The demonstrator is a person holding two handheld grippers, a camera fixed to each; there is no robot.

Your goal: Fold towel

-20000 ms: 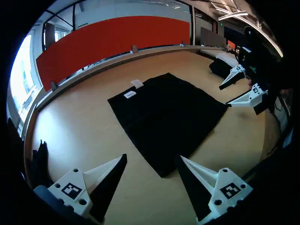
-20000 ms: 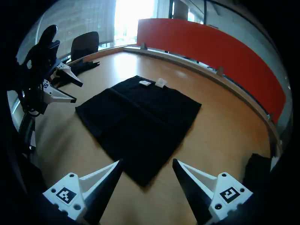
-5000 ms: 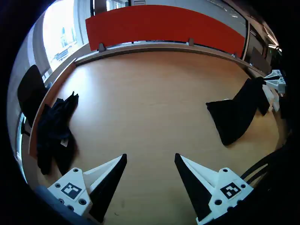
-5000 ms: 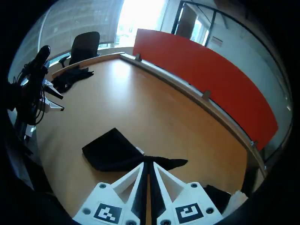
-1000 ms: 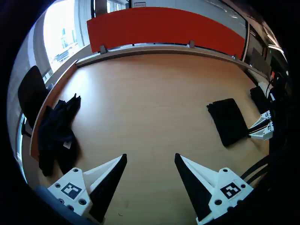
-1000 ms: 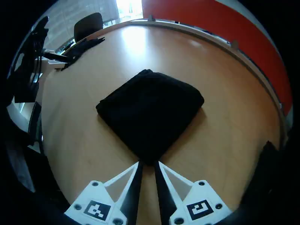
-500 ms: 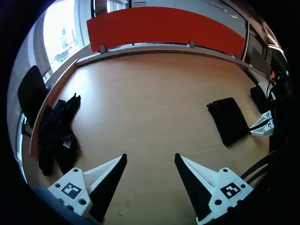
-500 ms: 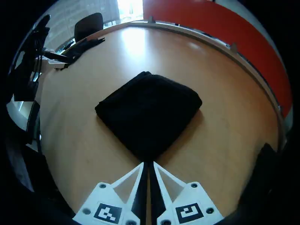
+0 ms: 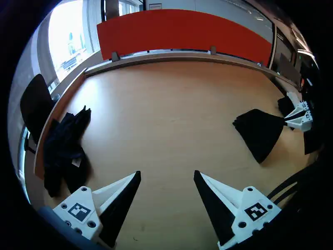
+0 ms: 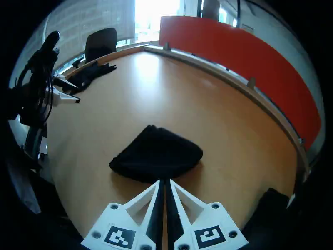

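Towel (image 9: 260, 133), left gripper view: black, folded, on the right side of the wooden table (image 9: 166, 104). One corner is pulled up to a point between the fingers of the right gripper (image 9: 288, 119), and the cloth fans out below that, with its low tip down at the tabletop. The left gripper (image 9: 166, 196) sits in the foreground with its fingers spread wide and nothing between them, well apart from the towel. A pile of dark cloth (image 9: 64, 146) lies at the table's left edge, with an office chair (image 9: 31, 104) just beyond it. A red panel (image 9: 183, 33) runs along the far edge.

Right gripper view: the right gripper (image 10: 165, 182) has its fingers pressed nearly together, clamped on the near edge of the towel (image 10: 156, 154). The towel bunches toward the tips, and its far part rests on the table (image 10: 166, 96). The left gripper (image 10: 71, 91) is far left with its fingers parted, pointing over the table. The dark cloth pile (image 10: 89, 71) sits at the far corner, the chair (image 10: 102, 41) behind it and the red panel (image 10: 249, 62) on the right.
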